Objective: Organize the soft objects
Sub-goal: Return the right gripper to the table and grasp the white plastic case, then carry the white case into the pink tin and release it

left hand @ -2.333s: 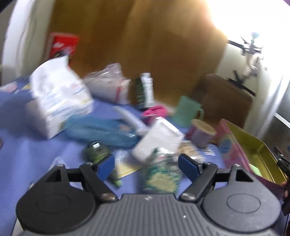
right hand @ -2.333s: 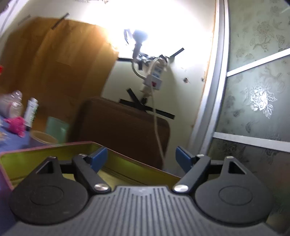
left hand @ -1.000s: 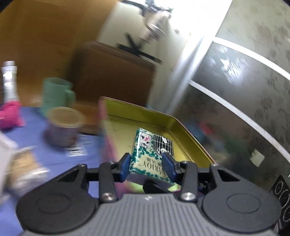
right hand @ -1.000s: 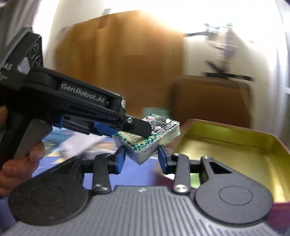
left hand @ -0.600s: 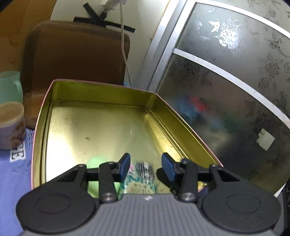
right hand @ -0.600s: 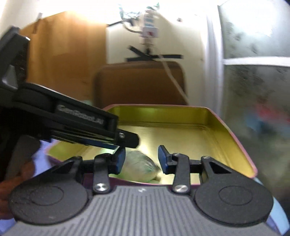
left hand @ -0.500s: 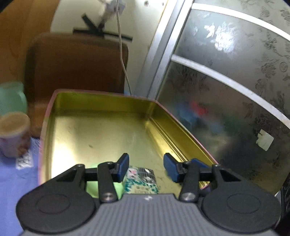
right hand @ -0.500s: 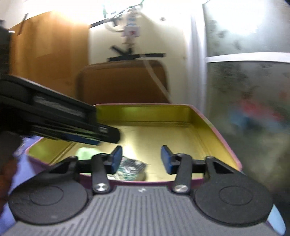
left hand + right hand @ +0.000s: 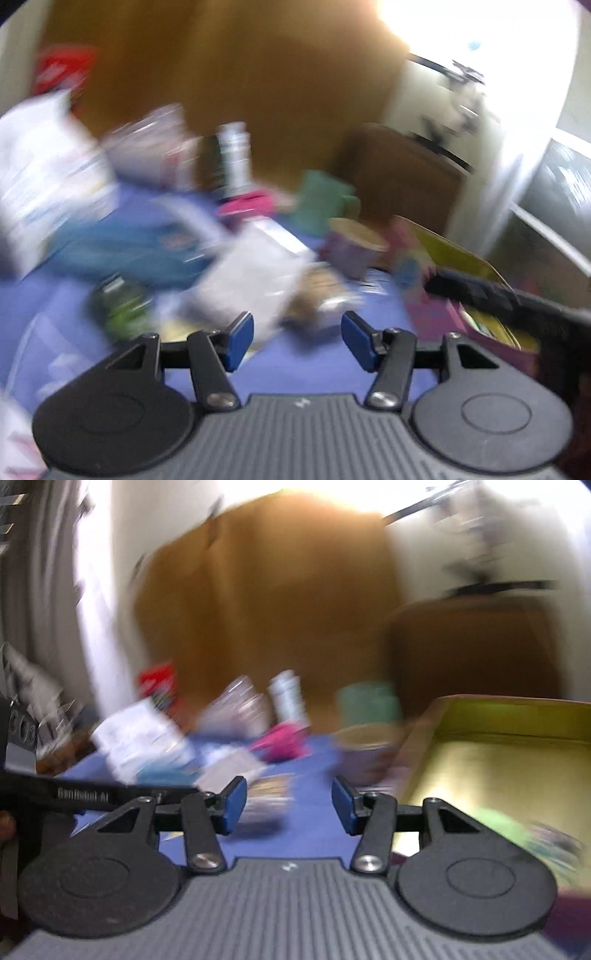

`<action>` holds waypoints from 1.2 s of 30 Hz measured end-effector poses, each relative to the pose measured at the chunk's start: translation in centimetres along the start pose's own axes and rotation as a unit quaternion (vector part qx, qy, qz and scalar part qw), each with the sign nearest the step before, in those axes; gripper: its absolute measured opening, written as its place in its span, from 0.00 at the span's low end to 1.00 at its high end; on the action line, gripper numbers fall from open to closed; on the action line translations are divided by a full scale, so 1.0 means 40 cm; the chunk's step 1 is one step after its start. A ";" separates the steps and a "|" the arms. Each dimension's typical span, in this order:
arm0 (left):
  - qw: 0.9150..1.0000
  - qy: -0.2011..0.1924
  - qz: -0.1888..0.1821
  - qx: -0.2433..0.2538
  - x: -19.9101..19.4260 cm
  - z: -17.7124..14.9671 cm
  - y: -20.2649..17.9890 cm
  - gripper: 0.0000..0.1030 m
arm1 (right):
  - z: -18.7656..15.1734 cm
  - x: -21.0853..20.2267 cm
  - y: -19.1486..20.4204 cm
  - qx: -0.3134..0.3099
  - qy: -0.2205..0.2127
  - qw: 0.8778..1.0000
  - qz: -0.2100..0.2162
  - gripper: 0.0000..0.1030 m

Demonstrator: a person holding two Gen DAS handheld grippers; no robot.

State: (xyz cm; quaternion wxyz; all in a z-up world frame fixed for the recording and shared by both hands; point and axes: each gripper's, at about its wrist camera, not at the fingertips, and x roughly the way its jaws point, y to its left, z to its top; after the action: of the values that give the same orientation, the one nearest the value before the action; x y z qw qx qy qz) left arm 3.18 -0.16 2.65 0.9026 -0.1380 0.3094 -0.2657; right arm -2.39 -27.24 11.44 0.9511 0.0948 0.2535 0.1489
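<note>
Right wrist: green packet (image 9: 506,823) inside tin (image 9: 517,716).

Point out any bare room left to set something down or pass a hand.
Free: most of the gold tin's floor, beyond the green item and the patterned pack at its near end; also blue cloth just ahead of the left tongs. Crowded: the pile from white pack to cups.
</note>
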 end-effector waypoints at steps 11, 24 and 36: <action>0.988 0.039 -0.049 -0.140 0.110 0.011 0.140 0.51 | 0.130 0.397 0.002 0.022 0.196 0.980 0.038 0.35; 0.994 0.072 -0.076 -0.030 0.024 -0.060 0.051 0.54 | -0.080 -0.022 0.036 0.040 0.149 0.987 0.047 0.30; 0.994 0.076 -0.033 0.071 0.050 -0.087 -0.045 0.56 | -0.156 -0.041 0.060 -0.086 0.126 0.988 0.005 0.55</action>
State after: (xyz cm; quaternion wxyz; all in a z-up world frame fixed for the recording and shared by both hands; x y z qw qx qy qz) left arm 1.62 -3.07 -0.28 0.8746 -0.0632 0.3529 -0.3265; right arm -7.49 -24.86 7.47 0.9153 -0.0054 0.3574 0.1855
